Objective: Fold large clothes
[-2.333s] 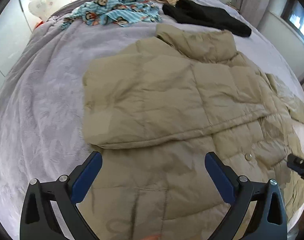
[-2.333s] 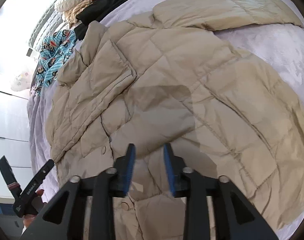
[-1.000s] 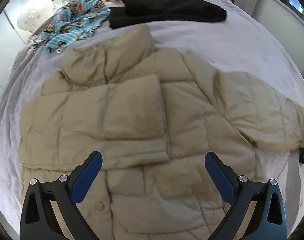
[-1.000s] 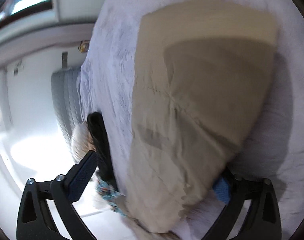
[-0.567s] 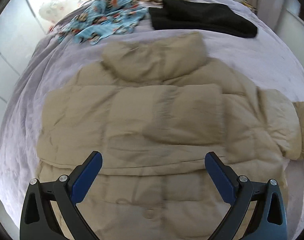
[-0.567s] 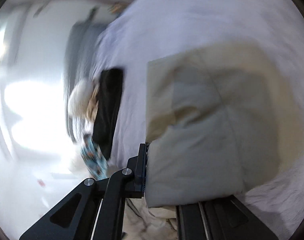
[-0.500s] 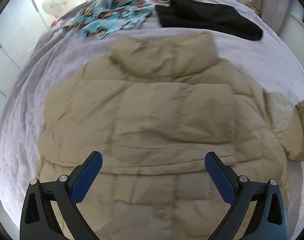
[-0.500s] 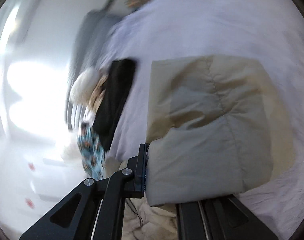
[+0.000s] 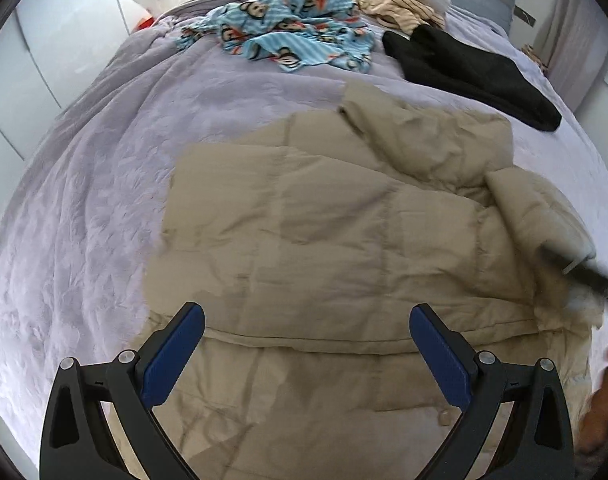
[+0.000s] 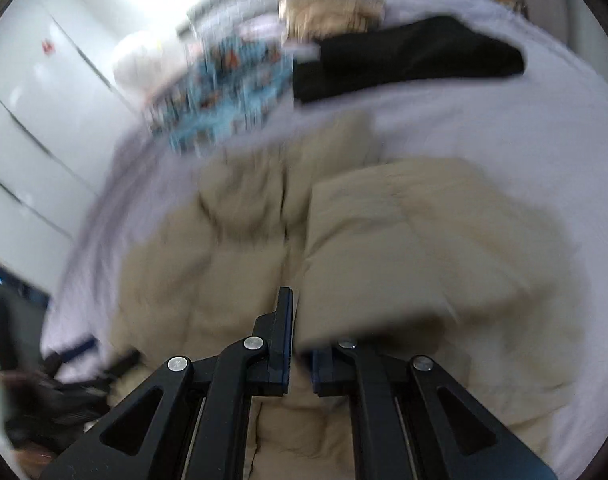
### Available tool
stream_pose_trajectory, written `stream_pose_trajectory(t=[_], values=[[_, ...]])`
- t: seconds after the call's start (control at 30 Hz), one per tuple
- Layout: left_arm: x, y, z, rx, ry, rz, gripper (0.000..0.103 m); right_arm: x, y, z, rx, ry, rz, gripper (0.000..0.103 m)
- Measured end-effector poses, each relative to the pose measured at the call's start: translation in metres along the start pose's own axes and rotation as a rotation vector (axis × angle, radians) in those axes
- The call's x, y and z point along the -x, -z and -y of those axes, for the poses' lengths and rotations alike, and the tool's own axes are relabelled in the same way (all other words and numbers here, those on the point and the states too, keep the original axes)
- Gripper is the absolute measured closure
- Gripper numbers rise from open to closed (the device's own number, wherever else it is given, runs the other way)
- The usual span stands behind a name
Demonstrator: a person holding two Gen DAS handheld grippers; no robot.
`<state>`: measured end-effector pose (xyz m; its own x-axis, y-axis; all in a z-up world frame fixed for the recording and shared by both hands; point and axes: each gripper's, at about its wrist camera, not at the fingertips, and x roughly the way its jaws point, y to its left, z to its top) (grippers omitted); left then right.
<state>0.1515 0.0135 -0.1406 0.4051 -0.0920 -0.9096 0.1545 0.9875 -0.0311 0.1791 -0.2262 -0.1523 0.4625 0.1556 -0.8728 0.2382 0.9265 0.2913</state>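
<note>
The beige puffer jacket (image 9: 343,248) lies spread across the lavender bedspread (image 9: 84,200), collar toward the far end, one sleeve already laid over its chest. My right gripper (image 10: 300,344) is clamped on the cuff of the other sleeve (image 10: 383,248), which I hold lifted over the jacket's body; that view is blurred, so I cannot judge the pinch depth. My left gripper (image 9: 304,352) hovers above the lower front with its jaws spread wide, holding nothing. To do this fold well, I judge I should carry the cuff straight across the chest, keep it low so the puffy fabric does not balloon, and lay it level with the first sleeve before letting go. The left could press the shoulder crease flat. Beyond lie a black garment (image 9: 471,72), a blue patterned cloth (image 9: 296,40) and a striped piece (image 9: 395,12), well apart.
</note>
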Motion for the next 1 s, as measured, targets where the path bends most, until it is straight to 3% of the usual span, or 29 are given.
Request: stream_pose_trajectory(t=[0.07, 0.23, 0.3, 0.33, 0.37, 0.4, 0.5, 0.63, 0.73, 0.8, 0.87, 0.93, 1.0], values=[[-0.002, 0.002, -0.010, 0.010, 0.005, -0.005, 0.000, -0.018, 0.018, 0.002, -0.047, 0.015, -0.065, 0.095], [-0.010, 0.003, -0.019, 0.030, 0.020, -0.025, 0.000, -0.025, 0.031, 0.021, -0.145, -0.009, -0.095, 0.090], [-0.013, 0.002, -0.017, 0.044, 0.032, -0.031, 0.000, -0.026, 0.032, 0.026, -0.169, -0.037, -0.104, 0.068], [-0.016, 0.001, -0.015, 0.050, 0.042, -0.040, 0.000, -0.024, 0.032, 0.026, -0.184, -0.057, -0.107, 0.041], [-0.019, 0.000, -0.012, 0.055, 0.051, -0.050, 0.000, -0.018, 0.032, 0.030, -0.206, -0.090, -0.109, 0.023], [-0.022, -0.001, -0.009, 0.061, 0.062, -0.063, 0.000, -0.011, 0.033, 0.027, -0.224, -0.116, -0.103, 0.022], [-0.028, -0.003, 0.000, 0.063, 0.084, -0.072, 0.000, 0.008, 0.036, 0.032, -0.281, -0.162, -0.074, 0.022], [-0.032, -0.007, 0.006, 0.052, 0.105, -0.069, 0.000, 0.030, 0.039, 0.073, -0.442, -0.179, 0.003, 0.022], [-0.035, -0.011, 0.004, 0.065, 0.175, -0.077, 0.000, 0.031, 0.035, 0.104, -0.572, -0.201, 0.051, 0.023], [-0.034, -0.015, -0.005, 0.101, 0.225, -0.070, 0.000, 0.027, 0.035, 0.121, -0.667, -0.251, 0.077, 0.035], [-0.031, -0.019, -0.016, 0.132, 0.259, -0.052, 0.000, 0.022, 0.032, 0.126, -0.719, -0.277, 0.073, 0.085], [-0.026, -0.024, -0.029, 0.147, 0.284, -0.027, 0.000, 0.024, 0.022, 0.113, -0.650, -0.269, 0.089, 0.089], [-0.021, -0.027, -0.039, 0.150, 0.303, -0.003, 0.000, 0.031, 0.008, 0.075, -0.459, -0.235, 0.110, 0.089]])
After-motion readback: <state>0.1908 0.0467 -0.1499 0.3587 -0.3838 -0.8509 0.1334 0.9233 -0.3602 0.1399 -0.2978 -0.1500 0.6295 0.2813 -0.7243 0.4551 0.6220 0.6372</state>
